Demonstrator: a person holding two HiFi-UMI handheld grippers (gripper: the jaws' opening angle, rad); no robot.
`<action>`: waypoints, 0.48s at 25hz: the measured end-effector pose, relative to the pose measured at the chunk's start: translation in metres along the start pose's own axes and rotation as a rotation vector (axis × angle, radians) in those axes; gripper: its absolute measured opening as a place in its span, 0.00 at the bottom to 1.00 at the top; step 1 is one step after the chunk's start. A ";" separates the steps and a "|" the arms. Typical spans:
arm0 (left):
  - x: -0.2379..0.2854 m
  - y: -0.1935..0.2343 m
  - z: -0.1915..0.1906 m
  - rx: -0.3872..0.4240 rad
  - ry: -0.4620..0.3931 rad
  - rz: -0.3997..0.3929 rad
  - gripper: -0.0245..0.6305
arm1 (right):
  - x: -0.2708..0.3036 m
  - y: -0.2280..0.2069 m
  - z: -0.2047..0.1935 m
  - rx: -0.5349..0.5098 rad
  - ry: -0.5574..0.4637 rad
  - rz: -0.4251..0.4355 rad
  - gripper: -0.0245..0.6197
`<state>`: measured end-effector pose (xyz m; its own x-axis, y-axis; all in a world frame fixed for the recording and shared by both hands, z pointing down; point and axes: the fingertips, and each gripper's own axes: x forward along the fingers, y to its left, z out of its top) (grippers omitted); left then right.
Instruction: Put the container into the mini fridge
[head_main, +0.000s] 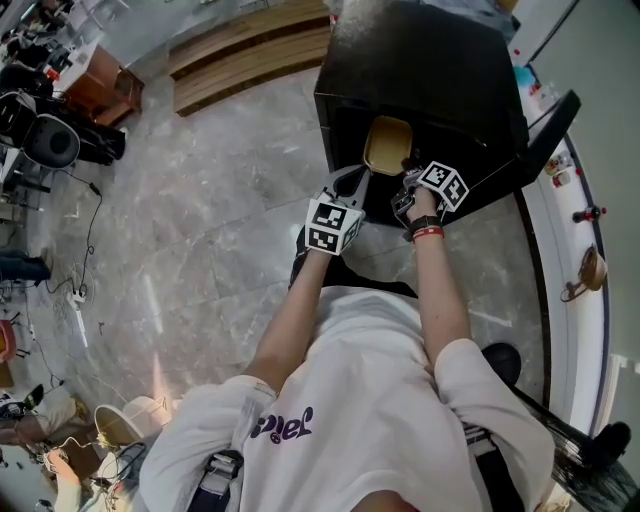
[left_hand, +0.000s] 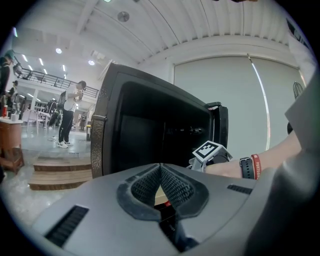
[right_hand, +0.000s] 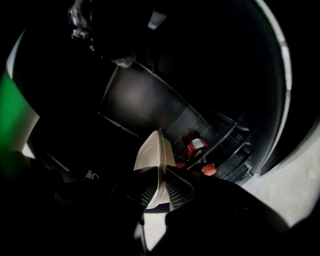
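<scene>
A tan, shallow container (head_main: 388, 145) hangs in the mouth of the black mini fridge (head_main: 420, 70), whose door (head_main: 545, 130) stands open to the right. My right gripper (head_main: 408, 178) is shut on its near rim. In the right gripper view the pads of the right gripper (right_hand: 161, 187) pinch the cream rim of the container (right_hand: 152, 155), which reaches into the dark fridge. My left gripper (head_main: 352, 180) hovers just left of the container. In its own view the left gripper (left_hand: 160, 167) has its tips touching, facing the fridge (left_hand: 150, 125). A tan sliver shows through the gap behind the tips.
A red can (right_hand: 196, 146) and a red cap (right_hand: 209, 169) sit on wire racks inside the fridge. Wooden steps (head_main: 250, 50) lie beyond the fridge on the left. A white counter (head_main: 575, 270) runs along the right, and cables (head_main: 85, 290) trail on the marble floor.
</scene>
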<state>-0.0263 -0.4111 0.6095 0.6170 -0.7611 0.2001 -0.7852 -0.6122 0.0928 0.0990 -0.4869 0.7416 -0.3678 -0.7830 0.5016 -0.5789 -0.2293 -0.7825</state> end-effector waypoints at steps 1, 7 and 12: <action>0.001 0.002 -0.001 0.002 0.001 0.000 0.07 | 0.004 0.000 0.002 -0.004 -0.003 -0.003 0.13; 0.005 0.010 -0.008 0.004 0.009 -0.012 0.07 | 0.026 0.001 0.015 -0.008 -0.019 -0.016 0.13; 0.011 0.016 -0.008 0.009 0.014 -0.015 0.07 | 0.042 -0.001 0.024 0.009 -0.032 -0.022 0.13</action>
<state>-0.0325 -0.4268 0.6211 0.6280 -0.7486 0.2125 -0.7752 -0.6257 0.0868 0.1016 -0.5334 0.7540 -0.3319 -0.7956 0.5068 -0.5800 -0.2516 -0.7748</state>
